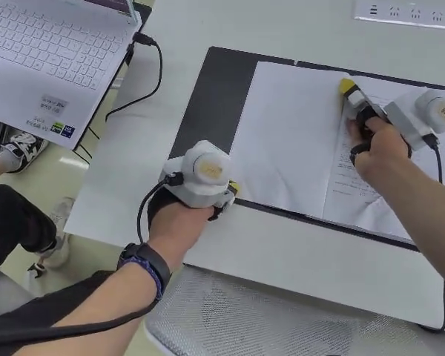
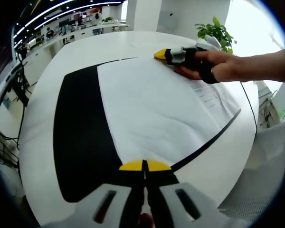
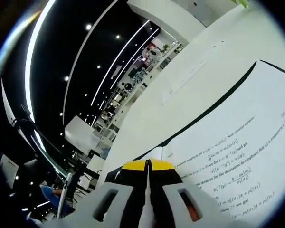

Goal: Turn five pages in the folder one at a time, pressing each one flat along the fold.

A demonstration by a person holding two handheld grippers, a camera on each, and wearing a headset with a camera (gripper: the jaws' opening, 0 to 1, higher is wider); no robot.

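Folder point(image 1: 208, 104) is lying open on the white table point(image 1: 230, 22), filling the head view from centre out to 3 o'clock, black cover showing along its 9 o'clock side. A big blank page point(image 1: 289, 133) is lying across the middle. A printed page point(image 1: 356, 185) is showing beside it toward 3 o'clock.

Right gripper point(image 1: 347, 87) is sitting at approx. 1 o'clock in the head view, yellow tips down on the paper near the folder's far edge, right where blank and printed sheets are meeting. In the right gripper view its fingers point(image 3: 148, 165) are showing shut tight, no gap, w/ lines of print on the printed page point(image 3: 228, 161) running off toward 4 o'clock. From the left gripper view the right gripper point(image 2: 160, 54) is coming in at 1 o'clock, tips touching the blank page point(image 2: 152, 109).

Left gripper point(image 1: 232, 188) is resting at the folder's near edge, approx. 7 o'clock of the blank page. Its fingers point(image 2: 145, 165) are pinched together too, tips meeting at the near corner of the sheet where it is crossing onto the black cover point(image 2: 80, 142); can't tell if any paper is caught btwn them.

Laptop point(image 1: 44, 52) is sitting at 10 o'clock w/ a black cable point(image 1: 157, 70) looping off it. Power strip point(image 1: 408, 11) is lying at 1 o'clock, well apart from the folder.
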